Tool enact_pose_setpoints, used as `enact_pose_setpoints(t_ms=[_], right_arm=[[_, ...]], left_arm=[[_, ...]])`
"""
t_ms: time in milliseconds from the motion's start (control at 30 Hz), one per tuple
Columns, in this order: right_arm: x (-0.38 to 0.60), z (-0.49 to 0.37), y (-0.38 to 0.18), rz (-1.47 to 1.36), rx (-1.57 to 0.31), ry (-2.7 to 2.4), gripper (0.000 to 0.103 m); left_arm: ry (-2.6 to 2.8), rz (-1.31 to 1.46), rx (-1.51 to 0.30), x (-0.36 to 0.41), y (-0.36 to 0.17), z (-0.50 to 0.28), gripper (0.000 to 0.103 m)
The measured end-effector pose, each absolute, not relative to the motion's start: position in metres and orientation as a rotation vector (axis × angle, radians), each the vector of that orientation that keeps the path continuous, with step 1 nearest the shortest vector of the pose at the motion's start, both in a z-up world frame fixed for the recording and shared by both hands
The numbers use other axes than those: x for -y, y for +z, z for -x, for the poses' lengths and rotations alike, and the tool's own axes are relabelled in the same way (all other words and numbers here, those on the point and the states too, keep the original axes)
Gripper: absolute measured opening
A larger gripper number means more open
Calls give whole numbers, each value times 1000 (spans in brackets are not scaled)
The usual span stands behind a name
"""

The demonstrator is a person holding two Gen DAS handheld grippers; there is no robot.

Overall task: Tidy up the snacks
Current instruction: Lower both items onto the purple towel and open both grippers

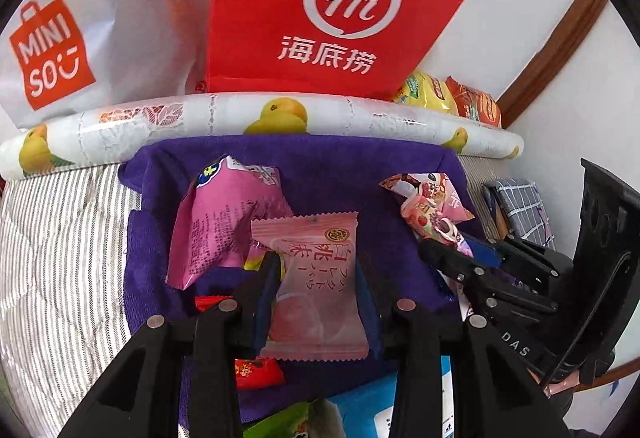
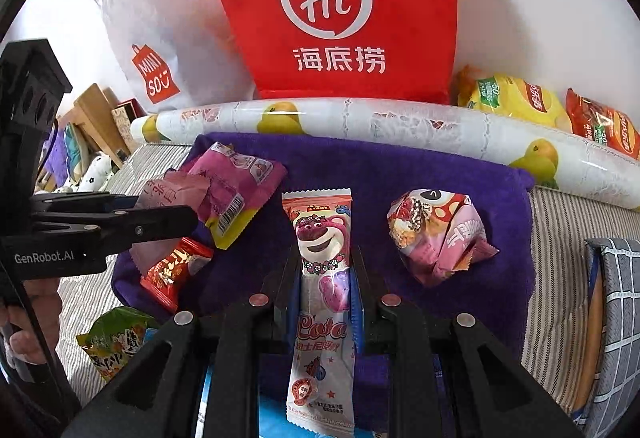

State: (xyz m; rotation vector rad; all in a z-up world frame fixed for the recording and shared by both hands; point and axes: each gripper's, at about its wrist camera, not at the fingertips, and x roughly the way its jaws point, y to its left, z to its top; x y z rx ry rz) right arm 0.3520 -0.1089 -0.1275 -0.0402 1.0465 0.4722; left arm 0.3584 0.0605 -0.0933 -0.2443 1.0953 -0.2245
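Snacks hung over the purple towel [image 2: 440, 174] on the bed: left gripper [image 1: 316, 278] clenched a peach packet [image 1: 316, 278], right gripper [image 2: 324, 270] a bear bar [image 2: 322, 238]. Both seemed mid-placement; next, likely lowering them beside the pink packets near the towel's far edge and releasing the jaws.

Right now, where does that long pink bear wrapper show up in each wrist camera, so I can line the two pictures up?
Left wrist view: the bear wrapper sits right of centre, gripped by the right gripper reaching in from the right edge.
Right wrist view: it runs down the bottom centre, between that gripper's own fingers.
Shared landmark: the red bag at the top centre of both.
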Motion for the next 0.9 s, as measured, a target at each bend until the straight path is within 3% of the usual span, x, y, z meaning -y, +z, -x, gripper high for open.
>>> enact_pose_setpoints(t_ms=[200, 900], right_arm=[[107, -352, -127, 47, -1045, 477, 21], [101, -363, -158, 76, -1170, 461, 21]], left_arm=[[-232, 189, -1046, -52, -74, -363, 36], [-240, 173, -1139, -51, -104, -375, 36]])
